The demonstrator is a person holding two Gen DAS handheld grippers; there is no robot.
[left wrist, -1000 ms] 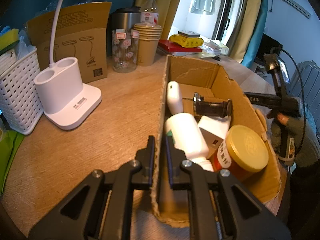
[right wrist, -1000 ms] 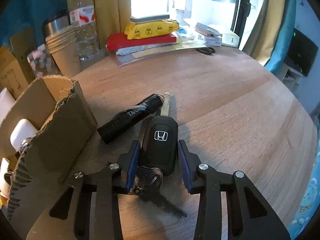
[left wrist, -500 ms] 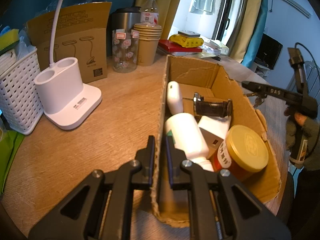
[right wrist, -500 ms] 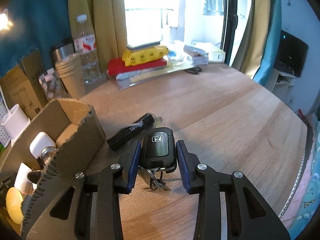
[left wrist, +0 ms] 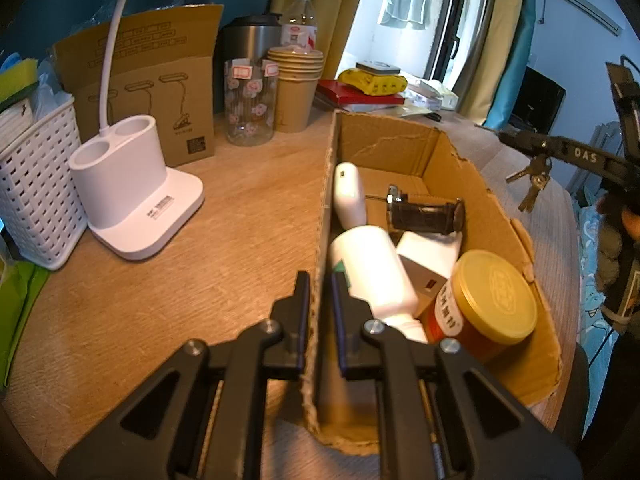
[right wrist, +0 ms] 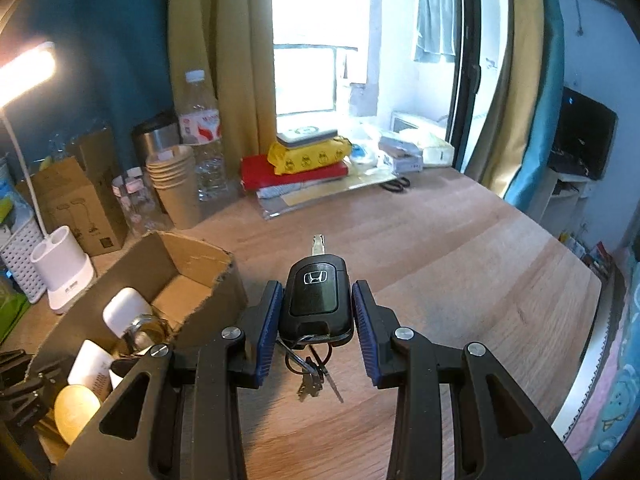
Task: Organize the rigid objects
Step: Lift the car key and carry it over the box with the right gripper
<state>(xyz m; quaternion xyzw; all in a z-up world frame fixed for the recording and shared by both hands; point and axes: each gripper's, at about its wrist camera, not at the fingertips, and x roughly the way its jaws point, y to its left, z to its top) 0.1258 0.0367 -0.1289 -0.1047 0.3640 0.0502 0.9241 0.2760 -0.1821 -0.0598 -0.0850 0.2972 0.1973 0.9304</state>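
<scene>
My left gripper (left wrist: 320, 300) is shut on the near left wall of an open cardboard box (left wrist: 480, 184). Inside lie a white bottle (left wrist: 372, 272), a white case (left wrist: 350, 196), a black roller (left wrist: 424, 214), a small white box (left wrist: 430, 252) and an orange jar with a yellow lid (left wrist: 492, 296). My right gripper (right wrist: 316, 304) is shut on a black car key fob (right wrist: 316, 292) held above the table, right of the box (right wrist: 224, 284). A bunch of keys (right wrist: 312, 376) dangles under it. In the left wrist view the right gripper (left wrist: 516, 140) hangs beyond the box's right wall with the keys (left wrist: 534, 182) below.
Left of the box stand a white lamp base (left wrist: 128, 192), a white basket (left wrist: 32, 184), a lamp carton (left wrist: 160, 80), a glass jar (left wrist: 250, 104), stacked paper cups (left wrist: 296, 88), a steel flask and a water bottle. Books and a yellow pouch (right wrist: 308, 156) lie by the window, with scissors (right wrist: 396, 184).
My right gripper has lifted the key fob off the table; the keys now hang free and the view looks higher. The left gripper and the box have not moved.
</scene>
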